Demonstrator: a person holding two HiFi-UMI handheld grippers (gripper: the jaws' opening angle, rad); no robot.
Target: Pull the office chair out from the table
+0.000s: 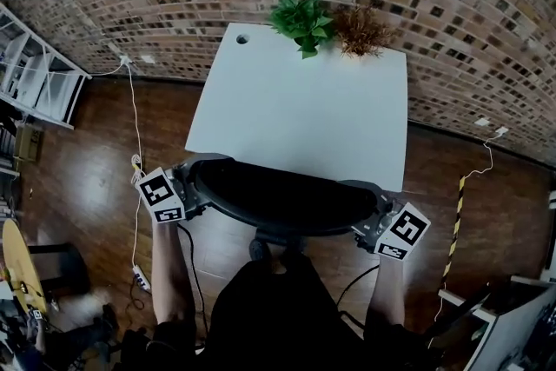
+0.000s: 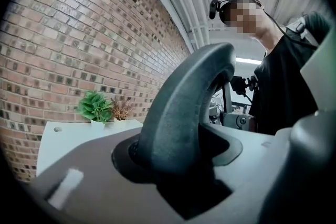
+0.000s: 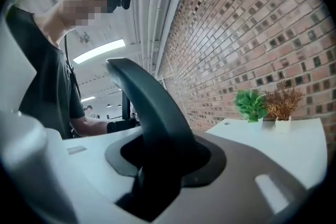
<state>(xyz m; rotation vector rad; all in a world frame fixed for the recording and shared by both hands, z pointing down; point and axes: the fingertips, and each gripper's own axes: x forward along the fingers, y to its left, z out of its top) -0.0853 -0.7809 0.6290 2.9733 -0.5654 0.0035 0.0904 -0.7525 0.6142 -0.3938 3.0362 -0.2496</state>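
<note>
Our left forearm (image 1: 170, 269) and right forearm (image 1: 388, 295) reach forward, parallel. Left gripper (image 1: 195, 188) and right gripper (image 1: 372, 220) point level, inward, each clamped on the chair backrest (image 1: 287, 200).

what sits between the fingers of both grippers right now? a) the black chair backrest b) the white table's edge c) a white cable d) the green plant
a: both gripper views show the dark chair backrest between the fingers, and the head view puts the left gripper and right gripper at its ends.
</note>
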